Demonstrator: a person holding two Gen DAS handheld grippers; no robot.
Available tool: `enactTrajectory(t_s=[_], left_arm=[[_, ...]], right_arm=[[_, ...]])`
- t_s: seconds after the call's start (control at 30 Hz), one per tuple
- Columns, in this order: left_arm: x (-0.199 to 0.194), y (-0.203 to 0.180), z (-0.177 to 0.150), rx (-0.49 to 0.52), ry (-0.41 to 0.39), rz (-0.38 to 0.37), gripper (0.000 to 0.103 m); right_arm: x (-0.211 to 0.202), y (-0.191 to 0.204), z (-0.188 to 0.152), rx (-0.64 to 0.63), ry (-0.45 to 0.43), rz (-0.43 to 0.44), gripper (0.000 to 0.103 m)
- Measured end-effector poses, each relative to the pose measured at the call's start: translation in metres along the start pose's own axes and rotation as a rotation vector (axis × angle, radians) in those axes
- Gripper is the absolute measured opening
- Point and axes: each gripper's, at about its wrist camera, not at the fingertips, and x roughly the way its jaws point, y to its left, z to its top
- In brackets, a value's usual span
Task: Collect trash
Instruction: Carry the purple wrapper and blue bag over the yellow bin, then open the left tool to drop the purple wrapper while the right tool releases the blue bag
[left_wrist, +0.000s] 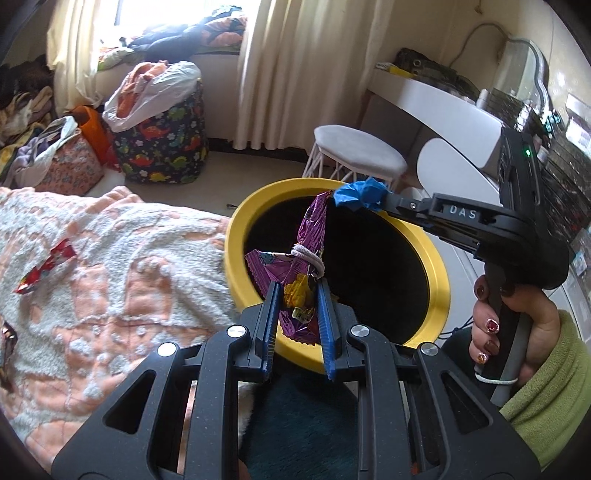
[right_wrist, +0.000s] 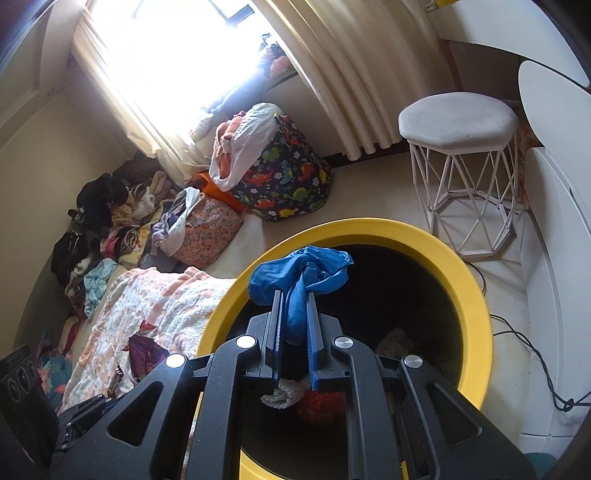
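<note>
So both jaws are clamped on trash over the yellow bin (left_wrist: 439, 291), left gripper (left_wrist: 298, 295) on a purple wrapper (left_wrist: 295, 266), right gripper (right_wrist: 294, 314) on a blue wad (right_wrist: 299, 277), neither dropped yet, and a red wrapper (left_wrist: 46, 267) waits on the bed (left_wrist: 110, 295).

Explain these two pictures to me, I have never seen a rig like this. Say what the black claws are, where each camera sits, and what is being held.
There is no robot here. A person holds a two-fingered tool in each hand, and each tool has a camera looking along its fingers.

The left wrist view shows the left hand-held gripper shut on a purple wrapper with a hair tie around it. The right hand and its tool also show there.

The right wrist view shows the right hand-held gripper shut on a blue wad.

Both are held over a yellow-rimmed bin beside a bed. A red wrapper lies on the blanket. A white stool stands beyond.
</note>
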Motion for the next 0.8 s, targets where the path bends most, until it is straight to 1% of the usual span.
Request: enactTrajectory(t_s=[0.13, 0.27, 0.3, 0.33, 0.37, 0.4, 0.43, 0.5, 0.57, 0.6, 0.63, 0.73, 0.8], left_arm=[[0.012, -0.009, 0.002, 0.024, 0.016, -0.014, 0.015], [0.023, -0.02, 0.005, 0.039, 0.028, -0.024, 0.015], [0.025, -0.022, 0.006, 0.04, 0.028, -0.024, 0.015], [0.027, -0.023, 0.007, 0.039, 0.027, -0.026, 0.019], [0.028, -0.022, 0.008, 0.035, 0.025, -0.024, 0.032], [0.028, -0.022, 0.01, 0.029, 0.019, -0.017, 0.041], [0.027, -0.019, 0.01, 0.021, 0.005, -0.006, 0.053], [0.024, -0.015, 0.011, 0.012, -0.011, 0.006, 0.06], [0.019, -0.007, 0.011, -0.001, -0.028, 0.035, 0.079], [0.016, -0.003, 0.011, -0.009, -0.039, 0.048, 0.08], [0.013, 0.003, 0.01, -0.019, -0.049, 0.059, 0.08], [0.005, 0.02, 0.009, -0.053, -0.069, 0.102, 0.087], [-0.002, 0.032, 0.008, -0.073, -0.084, 0.13, 0.088]], right_arm=[[-0.001, -0.004, 0.0, 0.009, -0.001, -0.012, 0.013], [-0.001, -0.009, 0.002, 0.027, 0.0, -0.022, 0.013], [-0.001, -0.011, 0.002, 0.036, -0.003, -0.025, 0.017], [-0.002, -0.013, 0.002, 0.042, -0.006, -0.028, 0.022], [-0.003, -0.015, 0.002, 0.046, -0.009, -0.032, 0.025], [-0.004, -0.015, 0.003, 0.046, -0.013, -0.037, 0.029], [-0.005, -0.015, 0.003, 0.044, -0.019, -0.04, 0.032], [-0.007, -0.012, 0.002, 0.037, -0.029, -0.033, 0.035], [-0.007, -0.005, 0.002, 0.019, -0.033, -0.027, 0.041], [-0.006, 0.002, 0.001, 0.002, -0.034, -0.019, 0.045], [-0.005, 0.01, 0.0, -0.018, -0.033, -0.009, 0.046], [0.001, 0.033, -0.002, -0.07, -0.02, 0.015, 0.047], [0.009, 0.052, -0.005, -0.096, 0.001, 0.044, 0.051]])
